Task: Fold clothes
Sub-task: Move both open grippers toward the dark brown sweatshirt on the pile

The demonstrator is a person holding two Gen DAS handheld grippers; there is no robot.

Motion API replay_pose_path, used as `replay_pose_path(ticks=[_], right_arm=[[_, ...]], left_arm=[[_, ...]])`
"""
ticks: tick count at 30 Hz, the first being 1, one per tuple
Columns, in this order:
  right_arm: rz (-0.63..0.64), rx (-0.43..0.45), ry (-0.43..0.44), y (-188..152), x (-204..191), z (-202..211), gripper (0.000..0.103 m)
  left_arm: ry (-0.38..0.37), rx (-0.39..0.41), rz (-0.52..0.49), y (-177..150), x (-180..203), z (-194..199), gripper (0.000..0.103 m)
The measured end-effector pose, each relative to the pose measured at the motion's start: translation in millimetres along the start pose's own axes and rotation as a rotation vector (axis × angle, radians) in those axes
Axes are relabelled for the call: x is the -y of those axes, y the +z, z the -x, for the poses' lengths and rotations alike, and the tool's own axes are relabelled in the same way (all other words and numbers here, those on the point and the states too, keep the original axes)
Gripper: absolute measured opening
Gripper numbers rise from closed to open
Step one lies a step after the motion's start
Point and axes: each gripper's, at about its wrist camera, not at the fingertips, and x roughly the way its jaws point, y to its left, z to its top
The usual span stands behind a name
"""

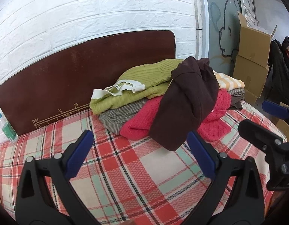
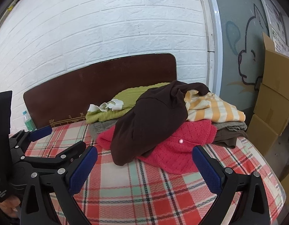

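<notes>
A pile of clothes lies at the far end of a red plaid bed [image 1: 136, 170] [image 2: 136, 189]. A dark brown garment [image 1: 183, 103] [image 2: 150, 120] drapes over a red knit sweater [image 1: 138, 125] [image 2: 183, 148]. A green ribbed sweater [image 1: 142, 82] [image 2: 116, 110], a grey striped piece [image 1: 116, 118] and a yellow striped cloth [image 2: 217, 110] lie in the pile too. My left gripper [image 1: 140, 150] is open and empty, just short of the pile. My right gripper [image 2: 144, 165] is open and empty near the red sweater; it also shows in the left wrist view [image 1: 260, 120].
A brown headboard [image 1: 84, 71] stands against a white brick wall. A water bottle [image 1: 6, 127] [image 2: 29, 121] sits at the bed's far left corner. Stacked cardboard boxes [image 1: 253, 61] [image 2: 273, 101] stand right of the bed.
</notes>
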Motion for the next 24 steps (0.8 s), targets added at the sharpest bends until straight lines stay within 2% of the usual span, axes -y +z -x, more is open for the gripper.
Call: replay_pose_path(ticks=[4,8,13,24], right_arm=[[-0.022,0.002,0.021,6,7,-2,0.103],[0.055,0.051,-0.007,7,6,3,0.103],[0.097,0.046,-0.010,8,6,-1,0.103],[0.116,0.036,0.000,8,11,-8,0.103]], left_arm=[[0.004,-0.011,0.001,1,8,-4,0.101],[-0.010,-0.017,0.020,2,8,-8,0.101],[-0.036,-0.004,0.044,5,0,-7,0.101],[-0.031,-0.006,0.047,5,3,-12,0.101]])
